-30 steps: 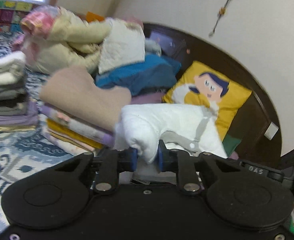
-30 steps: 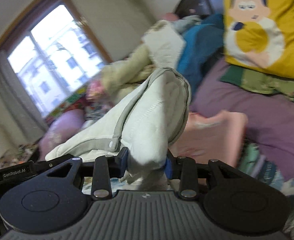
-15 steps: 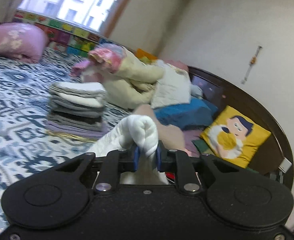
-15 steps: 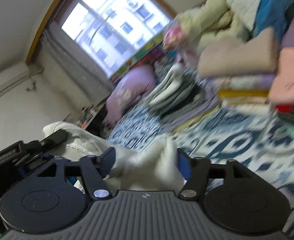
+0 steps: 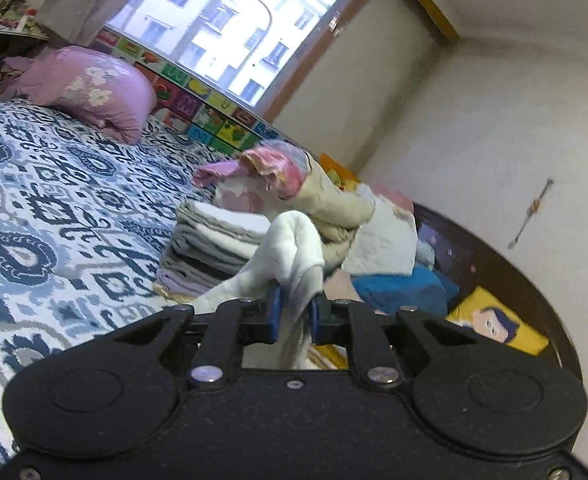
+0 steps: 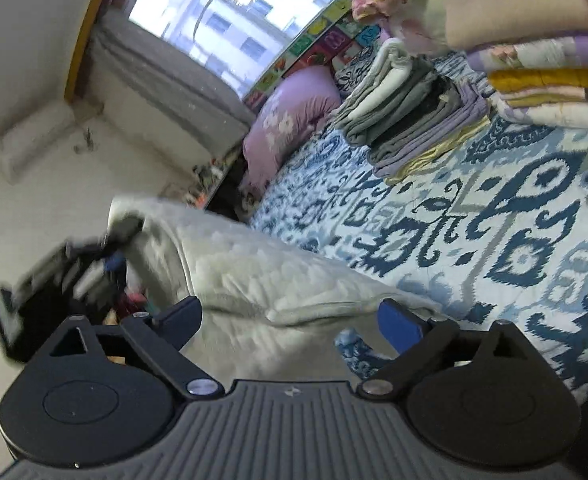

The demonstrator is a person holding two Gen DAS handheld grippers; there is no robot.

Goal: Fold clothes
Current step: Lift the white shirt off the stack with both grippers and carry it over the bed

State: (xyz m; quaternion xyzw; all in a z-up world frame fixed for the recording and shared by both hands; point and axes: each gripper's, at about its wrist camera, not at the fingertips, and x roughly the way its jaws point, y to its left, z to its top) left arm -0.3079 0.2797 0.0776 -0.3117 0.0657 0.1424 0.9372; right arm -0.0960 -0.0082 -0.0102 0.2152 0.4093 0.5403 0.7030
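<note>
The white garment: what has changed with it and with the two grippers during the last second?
The right gripper opened and let go of the white garment, which now lies across its open jaws. Both grippers swung from the headboard side toward the window. The left gripper stays shut on the white garment; the folded stack is unmoved.

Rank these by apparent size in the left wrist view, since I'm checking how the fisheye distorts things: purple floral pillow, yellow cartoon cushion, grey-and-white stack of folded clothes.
1. Purple floral pillow
2. Grey-and-white stack of folded clothes; nearly as large, so their order is unsure
3. Yellow cartoon cushion; smallest, partly hidden by the left gripper
</note>
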